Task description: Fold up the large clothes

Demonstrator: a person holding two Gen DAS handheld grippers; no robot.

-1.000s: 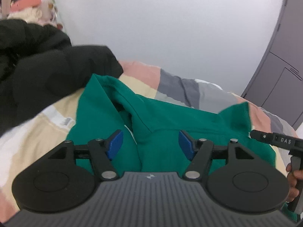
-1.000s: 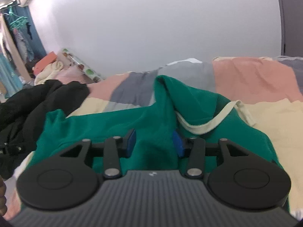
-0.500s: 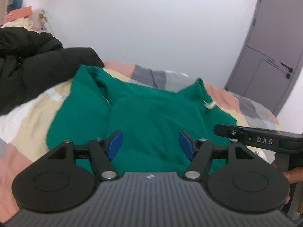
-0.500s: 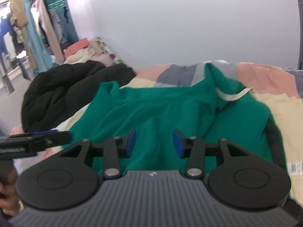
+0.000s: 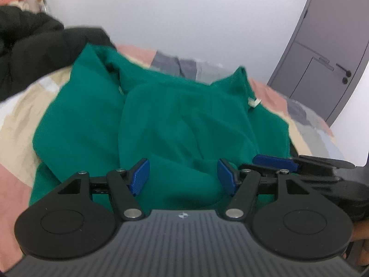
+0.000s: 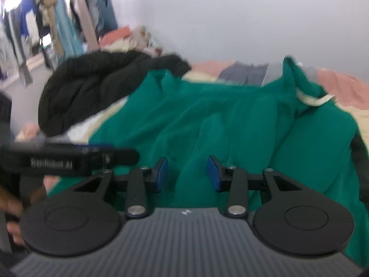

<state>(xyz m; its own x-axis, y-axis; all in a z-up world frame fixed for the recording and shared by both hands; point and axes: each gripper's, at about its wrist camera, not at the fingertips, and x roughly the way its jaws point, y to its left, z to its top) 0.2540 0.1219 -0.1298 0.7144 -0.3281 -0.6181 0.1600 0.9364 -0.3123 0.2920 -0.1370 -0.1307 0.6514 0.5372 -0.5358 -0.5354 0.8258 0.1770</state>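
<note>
A large green sweatshirt (image 5: 173,115) lies spread and rumpled on the bed, with a cream cord (image 5: 253,102) near its far right corner. My left gripper (image 5: 183,173) hovers over its near edge, open, nothing between the blue pads. In the right wrist view the same sweatshirt (image 6: 219,120) fills the middle, and its cream cord (image 6: 311,100) lies at the far right. My right gripper (image 6: 187,173) is above the near edge with its jaws closing. Green cloth shows through the gap, but the pads press on nothing. Each gripper appears beside the other: right gripper (image 5: 274,161), left gripper (image 6: 69,159).
A black puffy jacket (image 5: 34,43) is heaped at the bed's far left, also seen as a black jacket (image 6: 92,85). The patchwork bedcover (image 5: 18,106) shows around the sweatshirt. A grey door (image 5: 329,53) stands at the right, and hanging clothes (image 6: 46,18) at the far left.
Both grippers drew back toward the sweatshirt's near edge, so more of it shows. The right view swung left onto the jacket and the left gripper. The right jaws narrowed.
</note>
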